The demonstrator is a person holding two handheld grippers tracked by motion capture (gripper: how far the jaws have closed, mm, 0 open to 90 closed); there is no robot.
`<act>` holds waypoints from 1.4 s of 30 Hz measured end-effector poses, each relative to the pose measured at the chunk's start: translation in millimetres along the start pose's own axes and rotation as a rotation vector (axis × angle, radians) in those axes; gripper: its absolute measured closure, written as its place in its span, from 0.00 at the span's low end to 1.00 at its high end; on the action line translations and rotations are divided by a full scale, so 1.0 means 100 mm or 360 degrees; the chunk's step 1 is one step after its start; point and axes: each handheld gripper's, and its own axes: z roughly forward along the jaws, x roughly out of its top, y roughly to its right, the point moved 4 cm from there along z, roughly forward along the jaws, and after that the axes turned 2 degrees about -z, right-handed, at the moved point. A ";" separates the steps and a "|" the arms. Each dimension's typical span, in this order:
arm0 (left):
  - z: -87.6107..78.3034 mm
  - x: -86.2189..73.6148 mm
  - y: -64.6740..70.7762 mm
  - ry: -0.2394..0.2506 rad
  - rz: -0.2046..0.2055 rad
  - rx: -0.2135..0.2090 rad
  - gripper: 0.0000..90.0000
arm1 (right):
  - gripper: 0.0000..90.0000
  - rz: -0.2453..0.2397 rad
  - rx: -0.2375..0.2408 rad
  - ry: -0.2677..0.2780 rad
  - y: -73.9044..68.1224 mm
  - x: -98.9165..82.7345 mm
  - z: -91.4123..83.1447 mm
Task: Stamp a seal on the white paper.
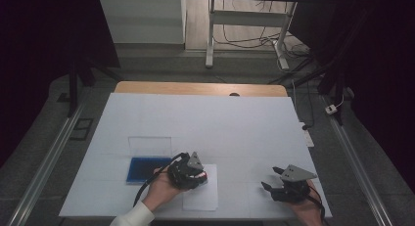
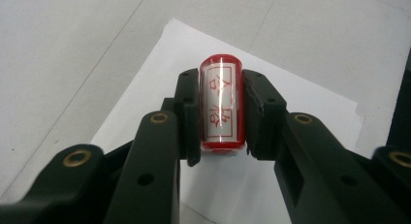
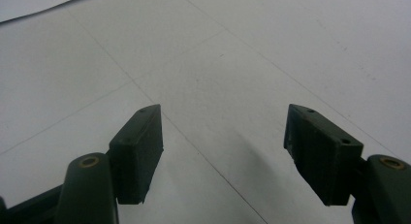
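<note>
My left gripper (image 2: 220, 112) jaws clamp a red stamp (image 2: 221, 106) above a white paper sheet (image 1: 200, 194) on the table (image 1: 235, 123). My right gripper (image 3: 223, 151) jaws hang spread apart, holding nothing.

One red stamp (image 2: 221, 107), one paper sheet (image 1: 201, 194), one blue ink pad (image 1: 144, 169), two hand-held grippers.
</note>
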 end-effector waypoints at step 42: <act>0.05 0.01 0.04 -0.0066 0.0000 0.0055 0.79 | 0.33 -0.0006 -0.0012 0.0010 -0.01 0.01 -0.03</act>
